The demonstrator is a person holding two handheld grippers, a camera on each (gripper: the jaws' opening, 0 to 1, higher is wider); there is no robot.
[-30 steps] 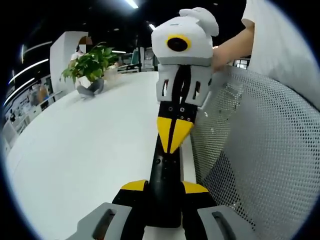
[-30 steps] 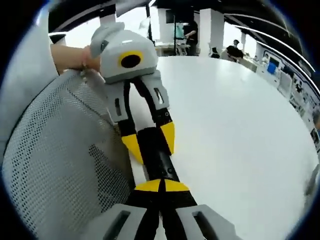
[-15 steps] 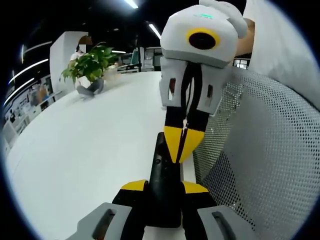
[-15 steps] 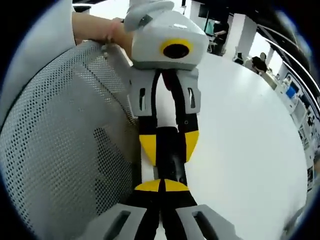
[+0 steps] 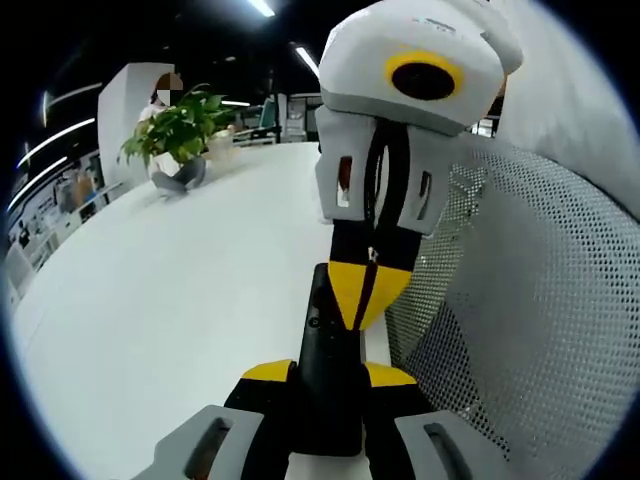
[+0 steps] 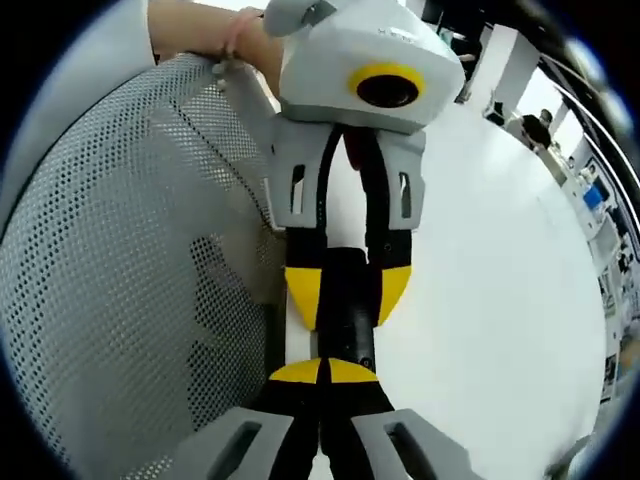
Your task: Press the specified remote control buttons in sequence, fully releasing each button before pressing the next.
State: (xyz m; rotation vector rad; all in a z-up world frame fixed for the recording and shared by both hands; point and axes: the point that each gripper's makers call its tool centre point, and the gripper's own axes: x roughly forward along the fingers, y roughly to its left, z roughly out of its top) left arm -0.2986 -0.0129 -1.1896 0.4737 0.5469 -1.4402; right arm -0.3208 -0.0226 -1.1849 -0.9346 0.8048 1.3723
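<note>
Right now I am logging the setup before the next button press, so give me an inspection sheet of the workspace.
Surface: white table, bare where visible.
Job's things: black remote lying along the table edge, clamped at one end by the left gripper.
Clutter: potted plant at the far side of the table.
Grippers: left gripper shut on the remote; right gripper shut, its yellow tips on the remote's top face.
Cables: nothing seen.
Surroundings: grey mesh chair back beside the table edge; a person's hand behind the left gripper; open office with ceiling lights.
</note>
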